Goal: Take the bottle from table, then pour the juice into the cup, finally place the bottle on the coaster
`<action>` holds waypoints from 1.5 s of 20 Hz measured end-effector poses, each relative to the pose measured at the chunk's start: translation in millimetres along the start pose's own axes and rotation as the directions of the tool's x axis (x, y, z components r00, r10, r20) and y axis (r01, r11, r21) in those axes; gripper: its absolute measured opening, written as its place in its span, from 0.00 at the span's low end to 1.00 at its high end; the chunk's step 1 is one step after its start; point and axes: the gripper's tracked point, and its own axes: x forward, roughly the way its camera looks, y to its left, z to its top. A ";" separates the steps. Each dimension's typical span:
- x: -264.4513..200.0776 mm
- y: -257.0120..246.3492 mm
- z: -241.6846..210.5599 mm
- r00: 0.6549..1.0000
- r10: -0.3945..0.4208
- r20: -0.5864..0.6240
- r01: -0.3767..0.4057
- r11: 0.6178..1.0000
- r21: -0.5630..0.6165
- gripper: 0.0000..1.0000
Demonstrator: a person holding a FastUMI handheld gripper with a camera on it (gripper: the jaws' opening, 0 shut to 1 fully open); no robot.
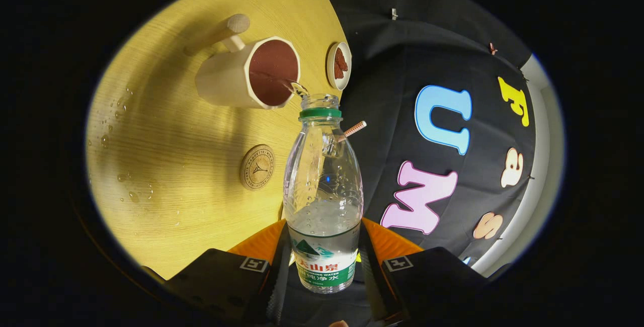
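Both fingers of the gripper (322, 266) press on the labelled lower part of a clear plastic bottle (322, 186), one on each side. Bottle is uncapped and tipped toward the far cup (247, 74); a thin stream of clear liquid runs from its mouth over the cup's rim. Cup has a wooden handle and stands on the yellow wooden table (166, 176). Round coaster (257, 167) lies left of the bottle, apart from it. Small dish (339, 65) sits right of the cup. Water drops dot the table's left side.
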 end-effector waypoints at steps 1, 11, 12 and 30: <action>0.3 -1.0 -0.6 1.000 -0.003 0.000 0.003 1.000 -0.009 0.68; 2.3 -7.3 -2.0 1.000 -0.021 -0.005 0.020 0.997 -0.076 0.68; 2.2 -8.2 -1.4 1.000 -0.022 -0.005 0.022 0.996 -0.086 0.68; 7.3 -32.3 13.8 0.997 -0.071 0.025 0.075 0.967 -0.243 0.68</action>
